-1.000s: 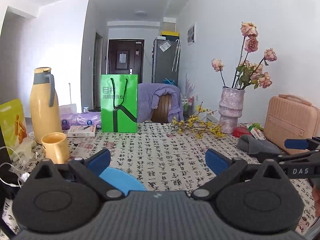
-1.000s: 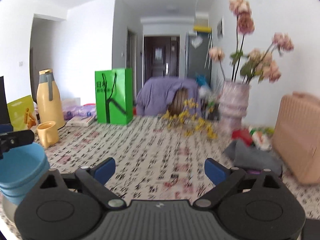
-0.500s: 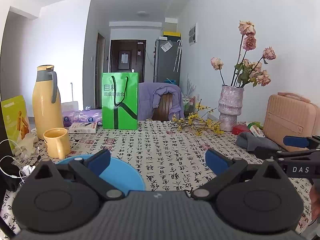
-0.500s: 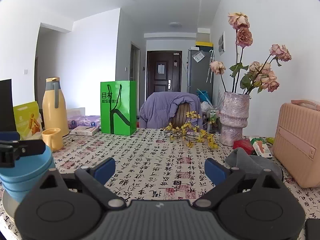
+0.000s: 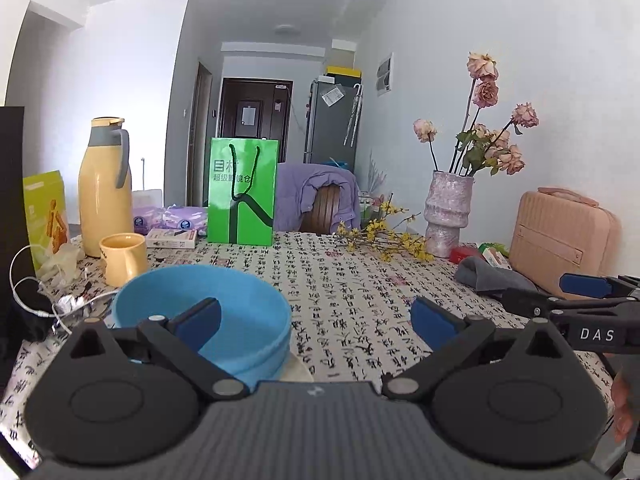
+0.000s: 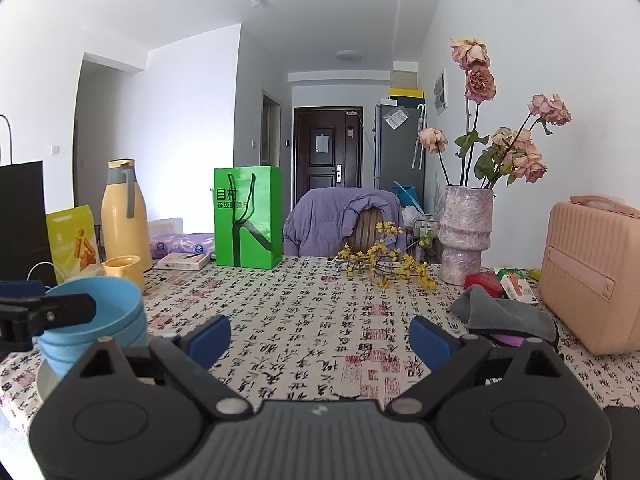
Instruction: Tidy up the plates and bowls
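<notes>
Blue plastic bowls [image 6: 94, 320] sit nested in a stack on my left side of the table, and under them I can make out a pale round plate [image 6: 50, 378] carrying the lot. From the right wrist view I count at least two, maybe three rims; I can't settle the number. So I judge the stacking mostly done: bowls on plate, one tidy pile on the calligraphy-print tablecloth [image 6: 320, 320].

My left gripper [image 5: 316, 318] has its fingers spread wide and grips nothing. Its left blue pad [image 5: 196, 320] hangs in front of the top bowl's hollow [image 5: 200, 312], its right pad is out over bare cloth, and the bowl's near rim lies between them but untouched, as far as I can tell. My right gripper [image 6: 320, 334] is equally wide apart, empty, and well away from the stack, pointing down the middle of the table.

What's left? I see no other loose plates or bowls anywhere in either view. The yellow ceramic mug [image 5: 122, 258] just behind the stack and the tall yellow thermos jug [image 5: 105, 186] aren't part of the job, nor the green paper gift bag [image 5: 242, 192], the grey folded cloth [image 6: 504, 314] or the pink hard case [image 6: 592, 276]. My read: near the end, perhaps only moving the pile or backing off.
</notes>
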The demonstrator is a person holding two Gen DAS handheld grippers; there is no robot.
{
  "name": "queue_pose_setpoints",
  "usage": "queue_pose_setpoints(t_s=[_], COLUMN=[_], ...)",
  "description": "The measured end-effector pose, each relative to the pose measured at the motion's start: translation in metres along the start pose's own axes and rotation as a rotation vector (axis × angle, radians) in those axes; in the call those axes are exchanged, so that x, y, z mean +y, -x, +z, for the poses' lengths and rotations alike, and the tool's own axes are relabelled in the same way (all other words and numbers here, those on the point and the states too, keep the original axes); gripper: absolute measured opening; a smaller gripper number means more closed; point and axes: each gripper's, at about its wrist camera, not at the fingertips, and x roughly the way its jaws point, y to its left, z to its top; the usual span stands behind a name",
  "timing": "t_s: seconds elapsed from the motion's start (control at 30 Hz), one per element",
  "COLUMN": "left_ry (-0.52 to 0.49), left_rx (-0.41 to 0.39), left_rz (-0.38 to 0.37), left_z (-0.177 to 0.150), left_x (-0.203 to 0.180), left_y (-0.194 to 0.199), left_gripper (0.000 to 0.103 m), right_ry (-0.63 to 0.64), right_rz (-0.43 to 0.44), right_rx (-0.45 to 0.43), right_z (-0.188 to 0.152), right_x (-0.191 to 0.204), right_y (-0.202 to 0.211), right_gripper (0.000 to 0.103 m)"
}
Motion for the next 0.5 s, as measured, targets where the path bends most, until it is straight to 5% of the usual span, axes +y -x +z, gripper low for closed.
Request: queue_pose_setpoints(t_s=[0.5], left_ry=[-0.024], left_rx=[-0.024], left_rz=[-0.001], left_z=[-0.058], left_x=[0.006], left_y=[0.073], left_gripper=[0.103], right_ry=[-0.037], right_rz=[0.022], right_rx=[-0.020], right_z=[-0.057], right_x=[0.038], right_y=[0.071], right_gripper=[0.096])
